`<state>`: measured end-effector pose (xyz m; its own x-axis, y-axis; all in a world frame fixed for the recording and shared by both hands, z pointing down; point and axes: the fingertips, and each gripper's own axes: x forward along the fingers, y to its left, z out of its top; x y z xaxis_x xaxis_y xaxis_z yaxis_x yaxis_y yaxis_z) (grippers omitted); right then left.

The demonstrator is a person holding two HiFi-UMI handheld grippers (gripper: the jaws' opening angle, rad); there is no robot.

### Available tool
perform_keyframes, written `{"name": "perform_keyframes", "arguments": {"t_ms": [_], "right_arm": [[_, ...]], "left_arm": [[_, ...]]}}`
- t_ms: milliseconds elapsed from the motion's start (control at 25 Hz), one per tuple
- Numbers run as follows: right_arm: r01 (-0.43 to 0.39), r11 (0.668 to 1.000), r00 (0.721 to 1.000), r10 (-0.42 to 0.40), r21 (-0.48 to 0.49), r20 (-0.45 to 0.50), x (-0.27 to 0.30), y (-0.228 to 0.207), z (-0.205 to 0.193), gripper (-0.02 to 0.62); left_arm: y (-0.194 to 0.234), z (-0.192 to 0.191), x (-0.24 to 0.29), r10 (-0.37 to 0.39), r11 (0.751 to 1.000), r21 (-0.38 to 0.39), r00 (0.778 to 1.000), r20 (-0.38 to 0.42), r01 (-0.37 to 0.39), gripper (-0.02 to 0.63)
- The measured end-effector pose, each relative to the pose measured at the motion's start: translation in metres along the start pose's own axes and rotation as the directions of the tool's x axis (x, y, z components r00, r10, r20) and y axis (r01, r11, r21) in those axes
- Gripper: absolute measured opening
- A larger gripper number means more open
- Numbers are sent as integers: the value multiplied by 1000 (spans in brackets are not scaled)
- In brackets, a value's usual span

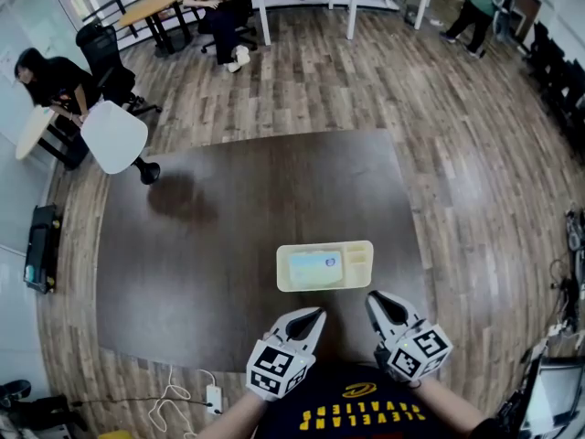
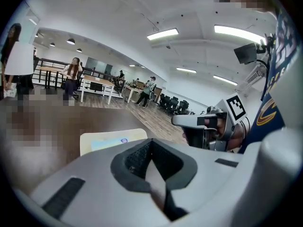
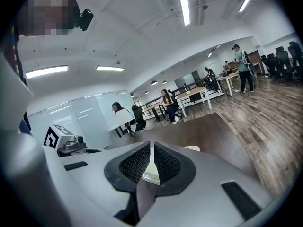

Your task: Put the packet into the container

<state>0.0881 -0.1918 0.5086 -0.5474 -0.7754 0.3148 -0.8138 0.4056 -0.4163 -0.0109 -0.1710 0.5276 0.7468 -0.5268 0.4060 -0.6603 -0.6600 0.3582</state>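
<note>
Head view: packet [image 1: 313, 265] lies inside container [image 1: 324, 286]; left gripper [image 1: 317, 313] and right gripper [image 1: 373, 296] nearby, jaws together, empty.

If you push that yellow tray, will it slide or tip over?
Probably slide: the tray looks low, wide and flat on the smooth dark table, so tipping seems unlikely. It looks like thin plastic holding a flat packet, so likely light and easy to shove.

Left gripper [image 1: 309, 321] is pointing forward with jaws closed together, gripping nothing. Right gripper [image 1: 382, 305] is hovering beside it, apart, jaws all but touching, also empty. Tips are angling toward each other. Left forearm [image 1: 233, 417] and right forearm [image 1: 450, 408] are reaching in from below.
</note>
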Motion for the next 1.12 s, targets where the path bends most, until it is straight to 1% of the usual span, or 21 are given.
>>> {"name": "perform_keyframes", "arguments": {"t_ms": [160,360,560,840,1000,1120], "right_arm": [[-25,1000,1000,25,14,5,2,7,3,34],[-41,999,999,41,1,16,-1,11,5,24],[-60,998,998,60,10,13,-4,15,4,11],[-77,997,997,77,7,16,-2,19,5,9],[-68,996,998,68,-55,5,-1,23,5,11],[-97,994,995,97,-53,7,0,30,5,11]], "left_arm": [[8,0,-5,36,999,-26,999,6,-36,-2],[11,-4,-10,57,997,-44,998,0,-57,-2],[8,-6,-10,60,997,-50,998,0,-60,-2],[7,-9,-9,61,997,-52,998,-7,-61,-2],[7,-11,-10,60,997,-51,998,-10,-61,-2],[7,-10,-8,56,997,-51,998,-9,-56,-2]]}}
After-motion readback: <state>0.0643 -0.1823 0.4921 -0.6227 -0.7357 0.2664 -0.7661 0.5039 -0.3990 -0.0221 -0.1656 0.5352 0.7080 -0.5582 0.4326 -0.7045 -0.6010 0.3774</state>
